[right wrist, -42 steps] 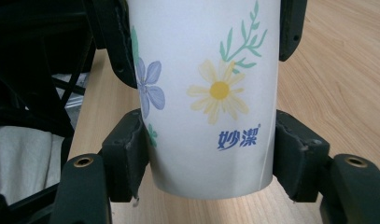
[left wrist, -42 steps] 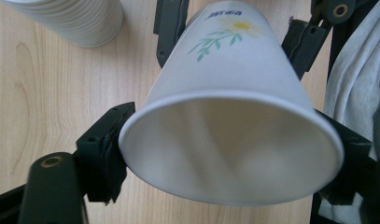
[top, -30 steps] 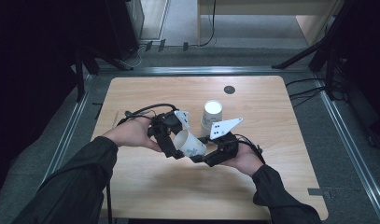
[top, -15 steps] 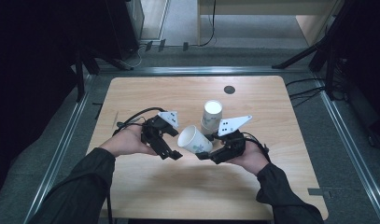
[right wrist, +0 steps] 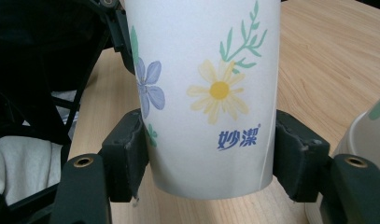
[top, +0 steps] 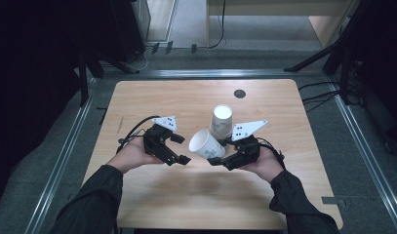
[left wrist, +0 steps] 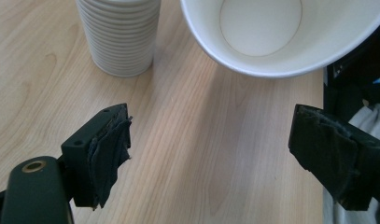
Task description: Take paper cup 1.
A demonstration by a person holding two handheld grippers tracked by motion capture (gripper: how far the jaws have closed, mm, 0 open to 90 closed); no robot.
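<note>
Paper cup [right wrist: 201,93] reading "妙潔" is sitting pinched in the right gripper [top: 224,157] — left gripper [top: 179,148] spread, closing slightly, empty; stack [top: 221,121] mid-table [top: 137,97].

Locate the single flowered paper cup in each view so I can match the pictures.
High view: cup at centre, tilted, clamped by the right gripper.
Left gripper view: its open mouth at top right.
Right gripper view: its printed wall between the jaws.
Shared landmark: the cup stack.

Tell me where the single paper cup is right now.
The single paper cup is clamped in the right gripper above mid-table in the high view, tilted toward the left gripper, just before the cup stack.
</note>
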